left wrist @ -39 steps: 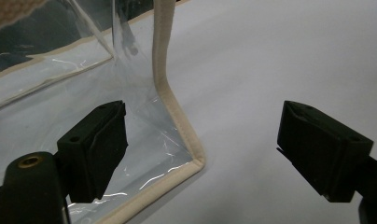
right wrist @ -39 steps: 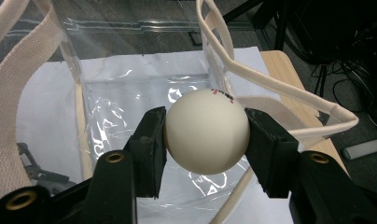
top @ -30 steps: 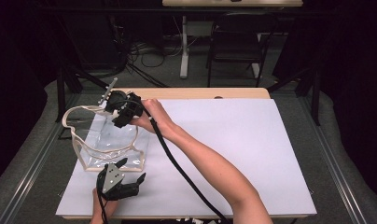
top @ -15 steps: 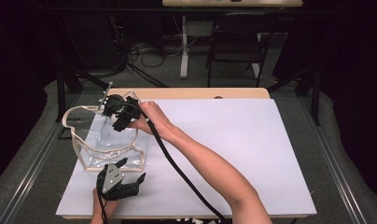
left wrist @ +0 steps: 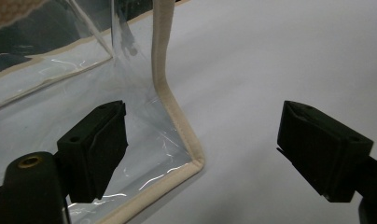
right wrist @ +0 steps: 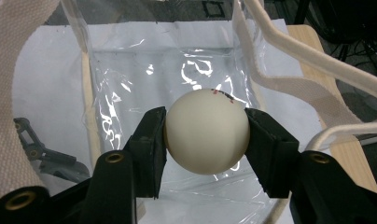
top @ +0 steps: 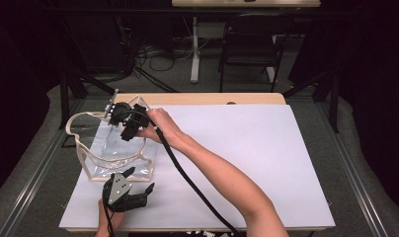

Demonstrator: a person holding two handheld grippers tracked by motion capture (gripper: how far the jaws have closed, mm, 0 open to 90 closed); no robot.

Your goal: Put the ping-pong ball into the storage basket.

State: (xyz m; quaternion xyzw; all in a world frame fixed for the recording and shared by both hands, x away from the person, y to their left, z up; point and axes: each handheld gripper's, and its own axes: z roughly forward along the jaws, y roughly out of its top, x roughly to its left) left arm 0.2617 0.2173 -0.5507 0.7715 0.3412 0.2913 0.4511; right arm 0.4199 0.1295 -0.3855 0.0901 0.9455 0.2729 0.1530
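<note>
A clear plastic bag (top: 119,159) with beige trim and straps stands at the left of the white sheet (top: 247,148). My right gripper (top: 124,129) hangs over the bag's open top, pointing down into it. In the right gripper view it (right wrist: 206,115) is shut on a white ball (right wrist: 206,133) with small red marks, with the bag's clear bottom (right wrist: 177,70) below. Just in front of the bag's near right corner, my left gripper (top: 139,180) rests low on the sheet. Its jaws (left wrist: 203,112) stand open on either side of that beige-edged corner (left wrist: 184,140), with neither pad touching it.
A black cable (top: 187,182) trails from the right gripper along the forearm to the near edge. The table's wooden far edge (top: 212,98) shows beyond the sheet. A chair (top: 249,49), stand legs and floor cables lie behind the table.
The right gripper with the ball has shifted slightly left and nearer, over the bag's opening. The left gripper has stayed put.
</note>
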